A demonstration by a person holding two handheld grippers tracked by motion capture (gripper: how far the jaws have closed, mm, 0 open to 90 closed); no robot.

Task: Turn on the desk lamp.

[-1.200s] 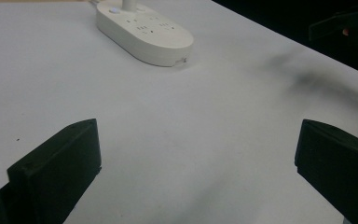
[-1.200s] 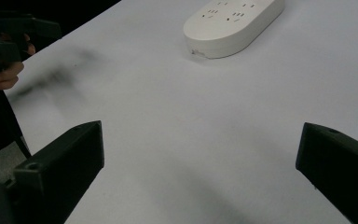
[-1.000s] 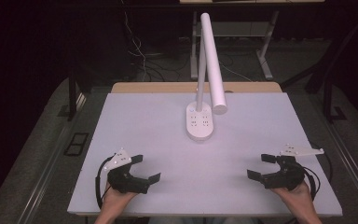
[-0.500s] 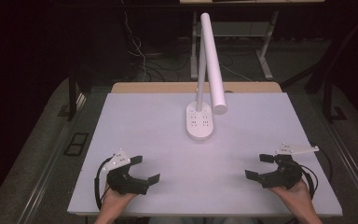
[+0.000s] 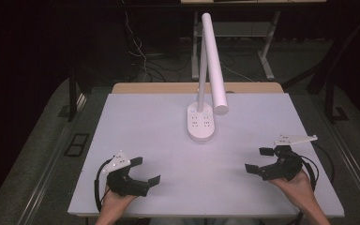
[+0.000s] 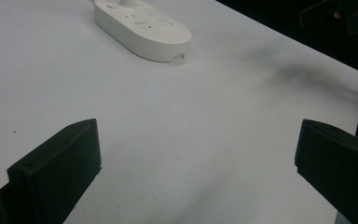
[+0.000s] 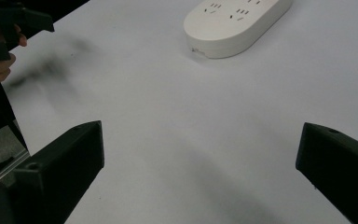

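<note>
Lamp [image 5: 205, 101] stands mid-desk [image 5: 136, 122], well apart from both; likely bottom-heavy, its hard smooth base [image 5: 201, 124] slippery; the thin stem offers the surest grip; left hand-held gripper [image 5: 144, 171] and right hand-held gripper [image 5: 258, 161] gape, empty.

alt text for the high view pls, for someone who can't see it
A white desk lamp with sockets in its oval base stands mid-table on a white table, its tube head angled down. Near the front edge, two hands hold the left gripper and right gripper, both open and empty, pointing inward.
</note>
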